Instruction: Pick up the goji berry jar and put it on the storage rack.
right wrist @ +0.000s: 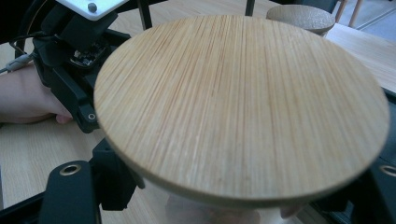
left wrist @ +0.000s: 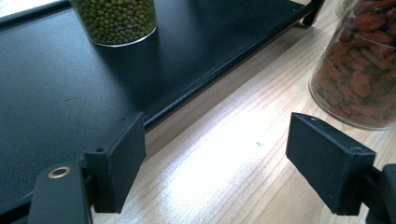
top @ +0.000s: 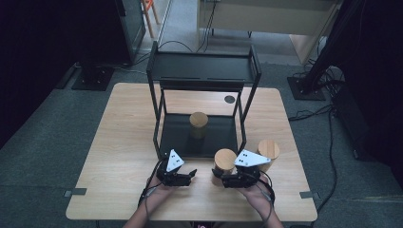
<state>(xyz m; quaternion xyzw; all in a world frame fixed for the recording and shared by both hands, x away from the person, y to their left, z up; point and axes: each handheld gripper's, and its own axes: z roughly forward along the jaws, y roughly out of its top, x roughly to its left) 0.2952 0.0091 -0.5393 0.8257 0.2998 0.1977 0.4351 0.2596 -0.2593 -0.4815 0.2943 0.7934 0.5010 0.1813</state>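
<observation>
Pale striped bamboo lid [right wrist: 243, 107] on the held jar, dark red dried berries in that clear jar [left wrist: 362, 70], green beans in the jar [left wrist: 116, 18] on the matt black shelf [left wrist: 56, 93], light wood-grain table [top: 123, 142], black gripper jaws, white top plates.

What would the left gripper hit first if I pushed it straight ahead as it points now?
Probably the front edge of the black rack's bottom shelf; the left gripper is open over bare table, with the red-berry jar off to one side.

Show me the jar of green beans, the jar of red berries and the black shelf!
green bean jar [left wrist: 116, 21], left gripper view, glass side.
red berry jar [left wrist: 359, 65], left gripper view, glass side.
black shelf [top: 202, 68], high view, top tray.
</observation>
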